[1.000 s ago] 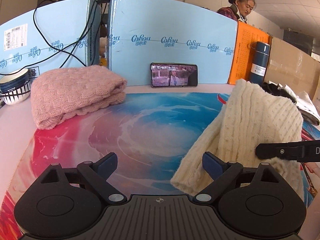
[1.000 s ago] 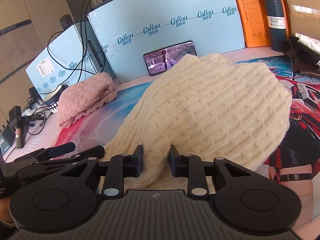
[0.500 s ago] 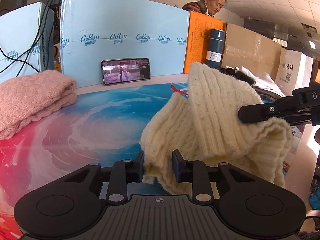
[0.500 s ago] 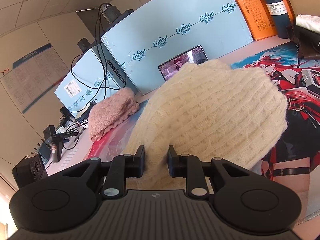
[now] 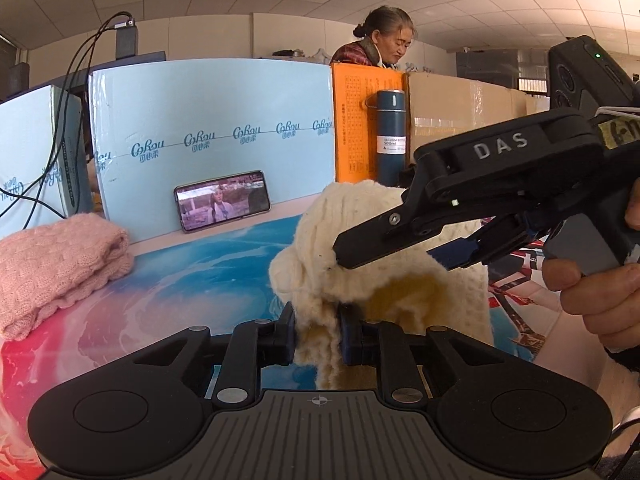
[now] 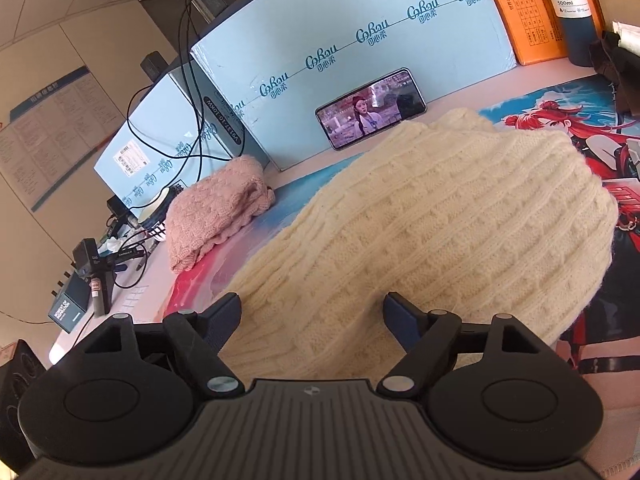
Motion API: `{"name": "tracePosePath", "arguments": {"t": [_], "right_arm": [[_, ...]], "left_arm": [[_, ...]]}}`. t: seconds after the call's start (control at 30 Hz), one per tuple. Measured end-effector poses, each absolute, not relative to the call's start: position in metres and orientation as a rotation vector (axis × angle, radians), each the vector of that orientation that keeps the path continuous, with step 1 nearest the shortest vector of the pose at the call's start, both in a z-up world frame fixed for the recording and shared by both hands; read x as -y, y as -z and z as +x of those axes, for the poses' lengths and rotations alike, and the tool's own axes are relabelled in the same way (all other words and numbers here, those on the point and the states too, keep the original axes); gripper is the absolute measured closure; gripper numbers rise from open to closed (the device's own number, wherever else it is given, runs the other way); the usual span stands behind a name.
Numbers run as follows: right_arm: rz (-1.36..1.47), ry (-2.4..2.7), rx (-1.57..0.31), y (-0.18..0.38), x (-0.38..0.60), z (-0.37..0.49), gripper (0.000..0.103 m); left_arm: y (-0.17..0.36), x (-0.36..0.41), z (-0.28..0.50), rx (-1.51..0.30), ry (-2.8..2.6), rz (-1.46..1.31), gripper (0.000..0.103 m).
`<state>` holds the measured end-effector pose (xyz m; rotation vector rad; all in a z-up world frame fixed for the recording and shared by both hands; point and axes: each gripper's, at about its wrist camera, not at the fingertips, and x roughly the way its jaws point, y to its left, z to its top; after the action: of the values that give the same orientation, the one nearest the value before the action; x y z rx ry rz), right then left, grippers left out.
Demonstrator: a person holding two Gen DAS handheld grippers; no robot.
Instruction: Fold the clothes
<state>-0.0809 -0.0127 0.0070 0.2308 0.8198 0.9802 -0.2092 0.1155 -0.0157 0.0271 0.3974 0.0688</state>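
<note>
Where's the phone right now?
The phone stands on its long edge, leaning against the blue box at the back of the table. In the left wrist view it sits between the pink sweater and the cream sweater.

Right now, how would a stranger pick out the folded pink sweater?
Start at the big light-blue box with the phone leaning on it. Left of that, on the mat's edge, lies the pink sweater: folded and untouched, unlike the cream one.

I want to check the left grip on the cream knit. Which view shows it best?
The left wrist view: the left hand-held gripper is shut on a fold of the cream knit. The right wrist view shows only the knit's bulk, not that grip.
</note>
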Motion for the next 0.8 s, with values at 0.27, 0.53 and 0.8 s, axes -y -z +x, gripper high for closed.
{"name": "tracePosePath", "arguments": {"t": [0.27, 0.53, 0.8], "right_arm": [[0.218, -0.996, -0.721, -0.014, 0.003, -0.065, 0.086], [0.37, -1.098, -0.565, -0.052, 0.008, -0.05, 0.087], [0.405, -1.069, -0.58, -0.02, 0.085, -0.062, 0.088]], "left_arm": [[0.016, -0.126, -0.2, -0.33, -0.123, -0.046, 0.087], [-0.004, -0.15, -0.215, -0.197, -0.387, -0.059, 0.088], [0.008, -0.159, -0.248, -0.247, -0.44, -0.118, 0.087]]}}
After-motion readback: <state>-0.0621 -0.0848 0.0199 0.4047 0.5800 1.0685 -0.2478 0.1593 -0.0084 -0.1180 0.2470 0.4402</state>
